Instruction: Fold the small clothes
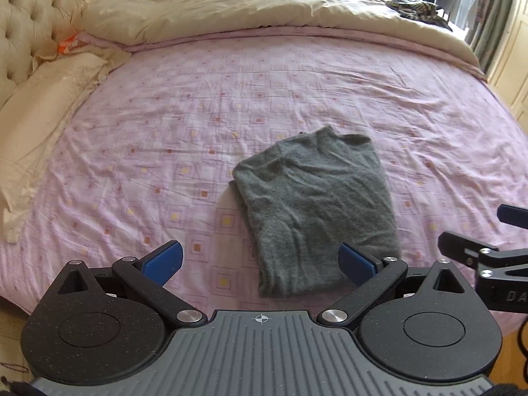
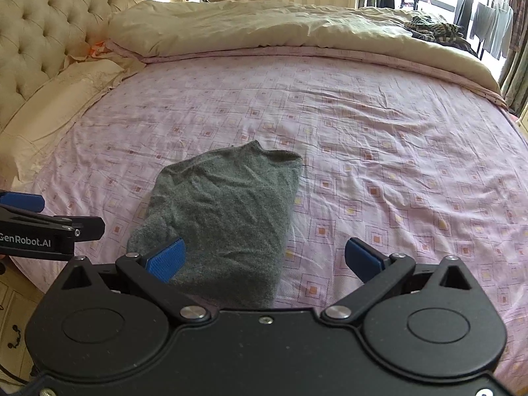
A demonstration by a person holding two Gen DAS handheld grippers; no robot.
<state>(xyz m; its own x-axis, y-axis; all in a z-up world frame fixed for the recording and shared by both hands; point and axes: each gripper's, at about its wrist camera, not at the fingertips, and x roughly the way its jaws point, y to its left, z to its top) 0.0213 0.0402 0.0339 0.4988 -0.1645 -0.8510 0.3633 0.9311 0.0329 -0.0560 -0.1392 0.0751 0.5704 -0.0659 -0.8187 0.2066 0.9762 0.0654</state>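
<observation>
A grey knitted garment (image 1: 313, 204) lies folded into a compact rectangle on the pink patterned bedsheet (image 1: 165, 132), its neckline at the far end. My left gripper (image 1: 260, 264) hovers open just before the garment's near edge, holding nothing. In the right wrist view the same garment (image 2: 224, 211) lies ahead and to the left. My right gripper (image 2: 264, 260) is open and empty above its near right corner. Each gripper shows at the edge of the other's view: the right one (image 1: 488, 241) and the left one (image 2: 39, 224).
A beige duvet (image 1: 264, 10) is bunched along the far side of the bed, with a patterned cloth heap (image 1: 415, 8) on it at the right. A pillow (image 1: 39, 105) and tufted headboard (image 1: 29, 23) stand at the left. Clothes hang by the window (image 2: 488, 26).
</observation>
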